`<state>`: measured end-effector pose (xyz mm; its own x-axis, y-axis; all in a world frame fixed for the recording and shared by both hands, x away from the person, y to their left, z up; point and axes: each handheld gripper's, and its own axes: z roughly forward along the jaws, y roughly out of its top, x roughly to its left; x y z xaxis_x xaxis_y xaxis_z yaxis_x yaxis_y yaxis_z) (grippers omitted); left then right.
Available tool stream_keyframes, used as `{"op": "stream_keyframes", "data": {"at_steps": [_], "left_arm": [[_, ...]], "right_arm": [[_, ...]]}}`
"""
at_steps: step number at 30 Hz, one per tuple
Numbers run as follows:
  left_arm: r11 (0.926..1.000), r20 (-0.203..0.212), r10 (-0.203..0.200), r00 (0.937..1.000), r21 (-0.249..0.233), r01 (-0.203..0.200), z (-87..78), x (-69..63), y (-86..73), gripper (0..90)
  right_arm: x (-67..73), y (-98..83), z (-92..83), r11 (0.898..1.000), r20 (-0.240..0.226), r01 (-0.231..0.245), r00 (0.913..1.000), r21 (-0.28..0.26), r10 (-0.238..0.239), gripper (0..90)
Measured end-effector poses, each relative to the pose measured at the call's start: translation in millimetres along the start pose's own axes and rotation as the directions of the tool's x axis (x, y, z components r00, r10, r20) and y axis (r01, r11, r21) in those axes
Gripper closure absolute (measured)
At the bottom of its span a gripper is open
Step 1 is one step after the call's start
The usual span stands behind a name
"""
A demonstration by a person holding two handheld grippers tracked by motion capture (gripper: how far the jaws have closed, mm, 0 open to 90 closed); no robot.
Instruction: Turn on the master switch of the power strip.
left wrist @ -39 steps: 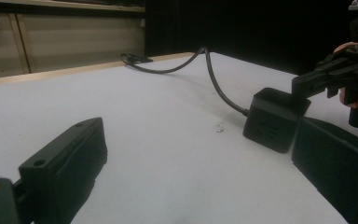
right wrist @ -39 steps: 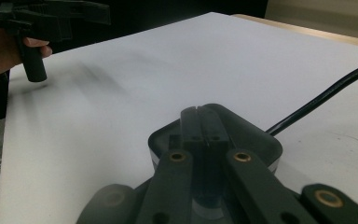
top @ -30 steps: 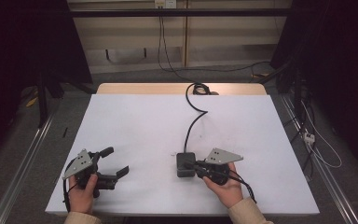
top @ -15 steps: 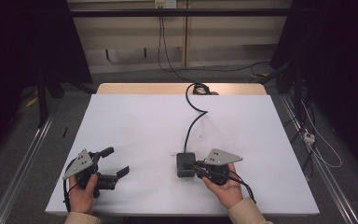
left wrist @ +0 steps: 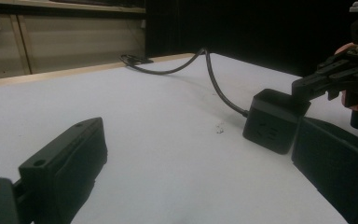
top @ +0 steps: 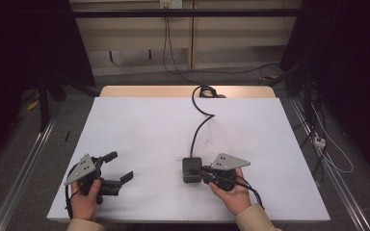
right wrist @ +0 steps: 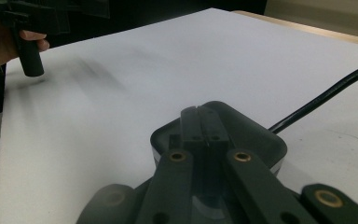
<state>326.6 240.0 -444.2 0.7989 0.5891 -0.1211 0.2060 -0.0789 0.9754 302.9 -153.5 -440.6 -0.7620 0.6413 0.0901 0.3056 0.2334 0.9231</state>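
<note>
**High view.** Item: black power cube (top: 191, 170), on the white table (top: 139, 125) toward 6 o'clock, slightly right of centre. Its cable (top: 197, 130) runs off toward 12 o'clock to the far edge. Right gripper (top: 203, 173): jaws pressed together, tips at the cube's 3 o'clock side. Left gripper (top: 120, 166): jaws wide, nothing between them, well apart from the cube at its 9 o'clock. Compared with a second ago, nothing has shifted; both hands and the cube hold their places.

**Left gripper view.** Left gripper (left wrist: 200, 177): both jaws spread over bare table. Cube (left wrist: 272, 119) at 3 o'clock, with the right gripper (left wrist: 307, 86) laid on its top.

**Right gripper view.** Right gripper (right wrist: 200, 121): closed tips rest on the cube's (right wrist: 256, 135) top face without clasping it.

Judgement: work is paused and the cube is not yet gripped.
</note>
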Motion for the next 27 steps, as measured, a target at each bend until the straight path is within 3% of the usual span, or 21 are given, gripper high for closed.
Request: {"op": "stream_keyframes", "data": {"at_steps": [27], "left_arm": [[1.0000, -0.002, -0.003, 1.0000, -0.004, 0.003, 0.0, -1.3, -0.1, 2.9]], "right_arm": [[1.0, 1.8, 0.3, 1.000, 0.004, 0.018, 0.9998, 0.019, -0.018, 90.0]]}}
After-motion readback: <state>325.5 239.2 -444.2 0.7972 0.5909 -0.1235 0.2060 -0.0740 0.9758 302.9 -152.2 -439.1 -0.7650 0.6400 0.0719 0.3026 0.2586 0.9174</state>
